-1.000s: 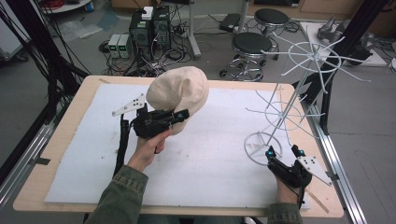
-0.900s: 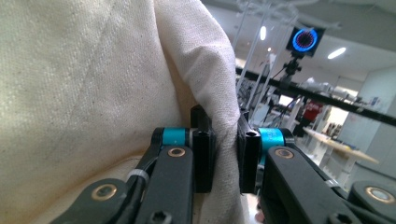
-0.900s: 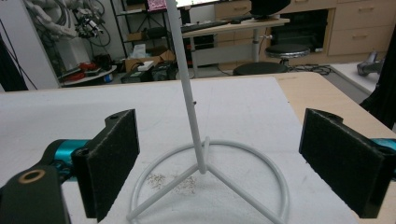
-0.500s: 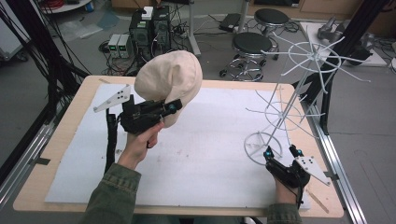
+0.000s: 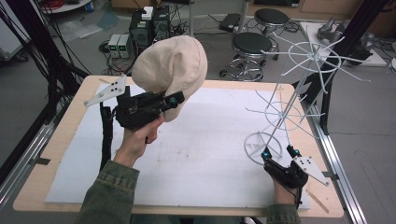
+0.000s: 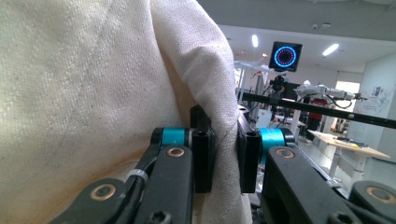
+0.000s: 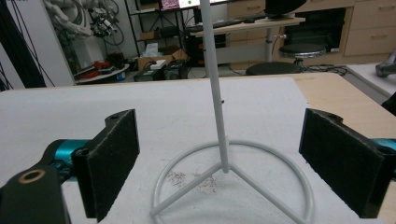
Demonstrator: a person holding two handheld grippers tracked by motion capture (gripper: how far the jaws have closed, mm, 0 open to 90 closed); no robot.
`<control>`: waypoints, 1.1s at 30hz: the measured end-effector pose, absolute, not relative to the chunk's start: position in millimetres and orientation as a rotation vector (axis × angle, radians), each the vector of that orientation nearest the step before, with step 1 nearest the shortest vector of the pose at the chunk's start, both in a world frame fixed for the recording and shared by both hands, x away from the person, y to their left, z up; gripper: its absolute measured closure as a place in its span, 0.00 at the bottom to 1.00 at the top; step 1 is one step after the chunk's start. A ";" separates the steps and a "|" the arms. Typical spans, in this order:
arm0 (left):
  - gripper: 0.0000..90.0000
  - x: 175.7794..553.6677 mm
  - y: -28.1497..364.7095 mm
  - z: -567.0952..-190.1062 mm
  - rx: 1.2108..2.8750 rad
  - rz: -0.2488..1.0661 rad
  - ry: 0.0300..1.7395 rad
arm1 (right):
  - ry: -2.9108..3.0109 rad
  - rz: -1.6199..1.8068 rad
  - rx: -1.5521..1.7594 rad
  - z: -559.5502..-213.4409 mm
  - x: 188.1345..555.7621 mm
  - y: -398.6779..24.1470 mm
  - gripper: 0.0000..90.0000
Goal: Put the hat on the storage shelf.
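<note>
A cream cloth cap point(image 5: 170, 65) hangs in the air over the table's far left, held by its edge. My left gripper point(image 5: 173, 99) is shut on the cap; in the left gripper view its pads point(image 6: 203, 161) pinch a fold of the cream fabric point(image 6: 93, 93). A white wire rack point(image 5: 299, 88) with spoke-like arms stands at the right on a ring base point(image 5: 261, 147). My right gripper point(image 5: 279, 153) rests open on the table just before that base. In the right gripper view the rack's pole point(image 7: 215, 88) and ring base point(image 7: 233, 182) stand between the wide-apart pads point(image 7: 114, 158).
A white mat point(image 5: 205, 154) covers the wooden table point(image 5: 60, 140). Black frame posts point(image 5: 345, 51) rise at the right, cables and electronics point(image 5: 140, 28) lie on the floor behind, and two stools point(image 5: 252, 44) stand beyond the far edge.
My left hand has lifted the cap higher and a little to the left, away from the mat. The right gripper has stayed in place by the rack base.
</note>
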State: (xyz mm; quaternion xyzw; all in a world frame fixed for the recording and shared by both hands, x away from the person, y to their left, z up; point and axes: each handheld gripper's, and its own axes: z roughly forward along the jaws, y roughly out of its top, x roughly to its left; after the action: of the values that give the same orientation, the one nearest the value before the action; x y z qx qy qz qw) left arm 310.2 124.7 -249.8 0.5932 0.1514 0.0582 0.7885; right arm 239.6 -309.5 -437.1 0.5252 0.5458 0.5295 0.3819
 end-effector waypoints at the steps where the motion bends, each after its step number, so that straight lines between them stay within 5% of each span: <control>1: 0.89 310.0 122.4 -246.3 1.278 0.127 0.322 | 1.395 1.363 1.338 -436.8 238.7 -308.7 0.13; 33: 0.89 330.2 9.8 -166.8 1.323 0.019 0.203 | 1.413 1.381 1.322 -435.9 234.1 -303.5 0.13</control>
State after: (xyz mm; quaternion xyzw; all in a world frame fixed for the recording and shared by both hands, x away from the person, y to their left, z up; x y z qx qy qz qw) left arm 330.2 9.8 -166.8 0.6134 0.0943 0.0089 0.7841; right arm 234.1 -303.5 -435.9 0.5161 0.5513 0.5391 0.3729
